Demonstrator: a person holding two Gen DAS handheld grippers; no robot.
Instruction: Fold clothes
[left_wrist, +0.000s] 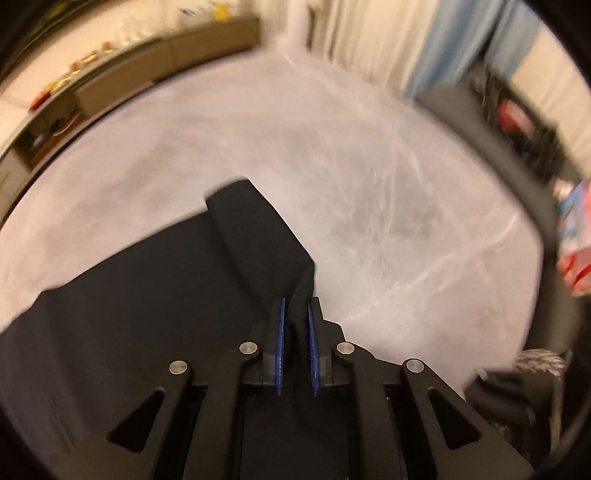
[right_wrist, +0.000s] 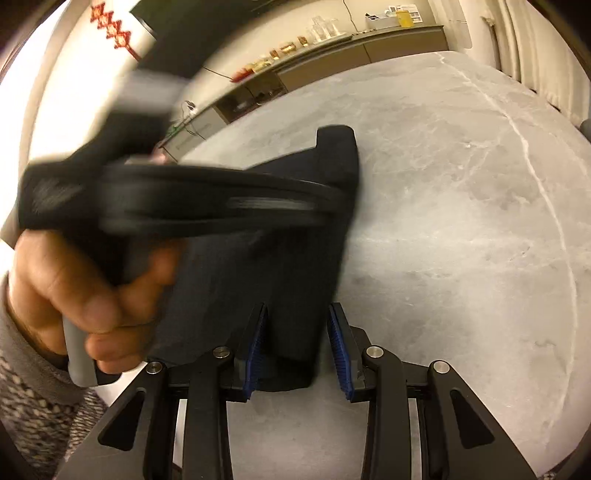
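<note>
Grey marble-veined stone makes up the surface (right_wrist: 461, 184), with a long low cabinet (right_wrist: 332, 48) against the far wall and pale curtains (left_wrist: 369, 40) beyond it. On the stone lies a dark navy garment (right_wrist: 295, 229), partly folded, one narrow end reaching away toward the cabinet and the bulk spread toward the person. Left gripper (left_wrist: 295, 306) points steeply down over the cloth; its blue-padded jaws stand nearly together and pinch a ribbed black edge of the garment that runs up between the pads (left_wrist: 280, 343) — the fabric rises from the surface to that pinch. From the right wrist view the same tool crosses the picture as a blurred black bar, gripped by a bare hand (right_wrist: 85, 291) wrapped round its grey handle, with a knitted grey patterned sleeve (right_wrist: 33, 398) at the wrist. Right gripper (right_wrist: 297, 314) slants down at the near end of the garment; its jaws are spread about halfway, with the folded corner lying between them — the left pad (right_wrist: 255, 347) sits against the cloth, while the right one is just clear of it, bare stone showing in the gap.
</note>
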